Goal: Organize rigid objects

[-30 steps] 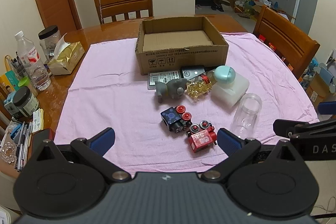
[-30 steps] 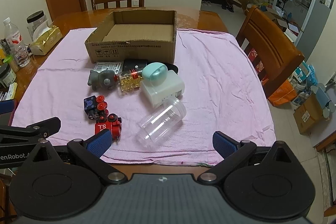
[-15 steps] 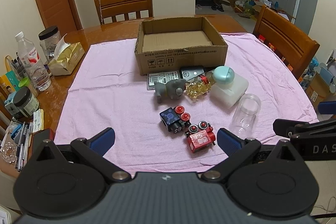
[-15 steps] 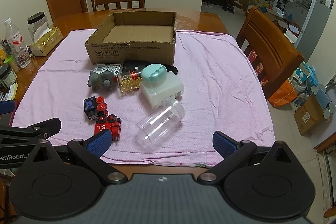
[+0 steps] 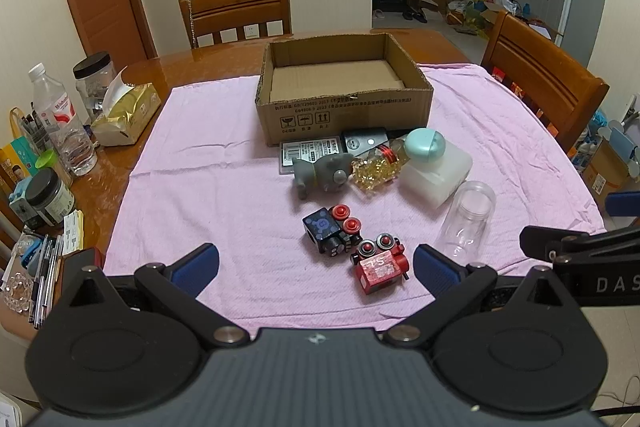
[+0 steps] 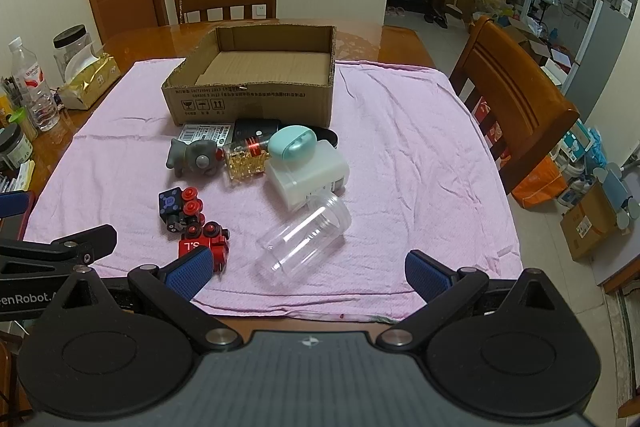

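Note:
An open, empty cardboard box (image 5: 348, 111) (image 6: 256, 99) stands at the middle back of the pink cloth. In front of it lie a grey toy animal (image 5: 320, 173), a bottle of yellow capsules (image 5: 376, 169), a teal-capped white container (image 5: 436, 167), a clear jar on its side (image 5: 466, 223) (image 6: 304, 239), a blue-and-black toy car (image 5: 330, 229) and a red toy car (image 5: 380, 267) (image 6: 204, 247). My left gripper (image 5: 316, 267) is open and empty, just short of the toy cars. My right gripper (image 6: 308, 273) is open and empty, just short of the clear jar.
Bottles, jars, a gold tissue pack (image 5: 124, 115) and pens crowd the table's left edge. Wooden chairs stand behind (image 5: 236, 11) and to the right (image 5: 544, 83). A flat labelled pack and a dark device (image 5: 366, 139) lie against the box front. The pink cloth's (image 6: 400, 131) right half is bare.
Both grippers have eased slightly forward toward the objects. Nothing on the table has moved.

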